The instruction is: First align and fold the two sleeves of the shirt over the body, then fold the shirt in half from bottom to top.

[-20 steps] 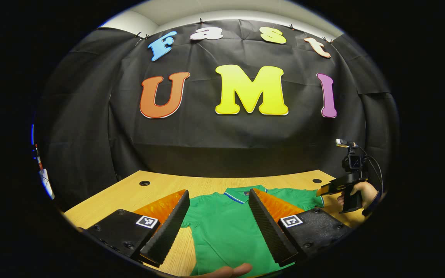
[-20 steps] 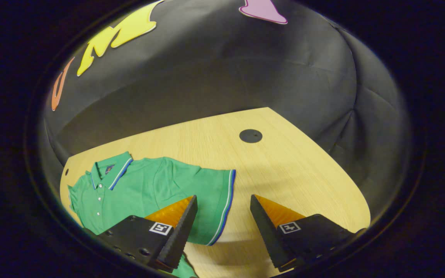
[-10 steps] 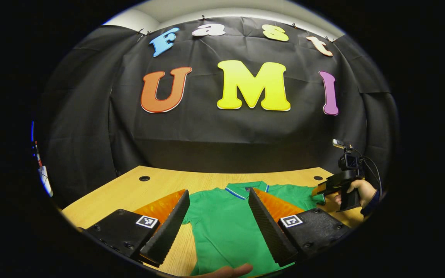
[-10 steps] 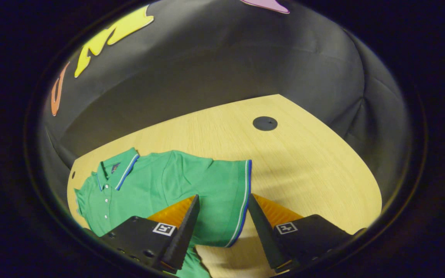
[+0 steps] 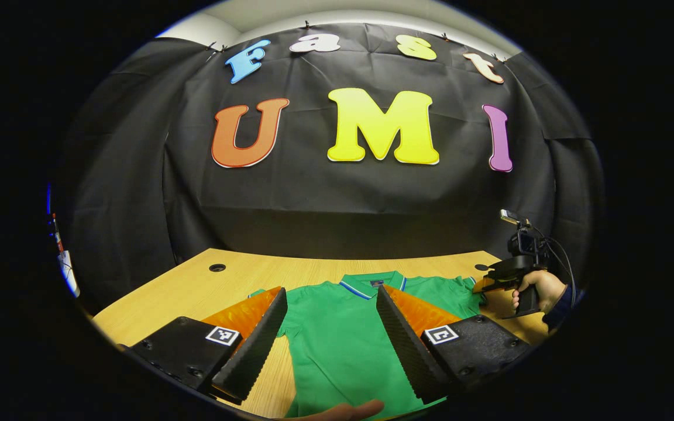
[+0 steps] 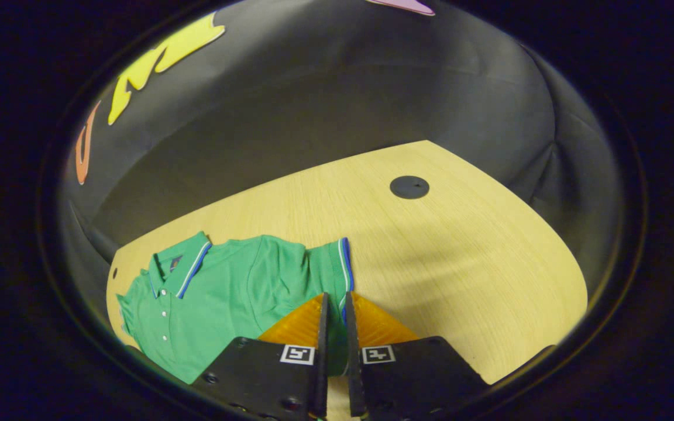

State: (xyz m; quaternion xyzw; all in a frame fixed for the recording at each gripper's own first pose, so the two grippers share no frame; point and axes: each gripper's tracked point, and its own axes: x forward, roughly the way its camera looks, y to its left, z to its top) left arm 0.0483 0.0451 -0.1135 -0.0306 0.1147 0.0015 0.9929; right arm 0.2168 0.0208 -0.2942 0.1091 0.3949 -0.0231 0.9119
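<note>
Shirt (image 5: 343, 339), green with a striped collar (image 6: 182, 266), lying flat on the wooden counter (image 6: 460, 257), collar toward the booth's black cloth wall. In the right gripper view, the right gripper (image 6: 334, 304) has its fingers drawn nearly together on the shirt's sleeve (image 6: 328, 266), pinching the cloth at the striped cuff; the cuff edge rises out of the narrow gap between them and the sleeve bunches slightly toward the body of the shirt. A row of small buttons runs down the placket below the collar. A round dark cable hole (image 6: 409, 187) sits in the counter well beyond the sleeve.

In the left gripper view, the left gripper (image 5: 331, 304) hovers over the lower body of the shirt with its fingers spread wide, nothing between them but the cloth seen below. The right gripper (image 5: 492, 280) appears at the far right edge, held in a person's hand (image 5: 539, 287) at the shirt's sleeve end, with a small camera and cables mounted above it. A fingertip (image 5: 343, 410) shows at the bottom edge, over the shirt. Another cable hole (image 5: 217, 267) lies in the counter at the far left corner.
</note>
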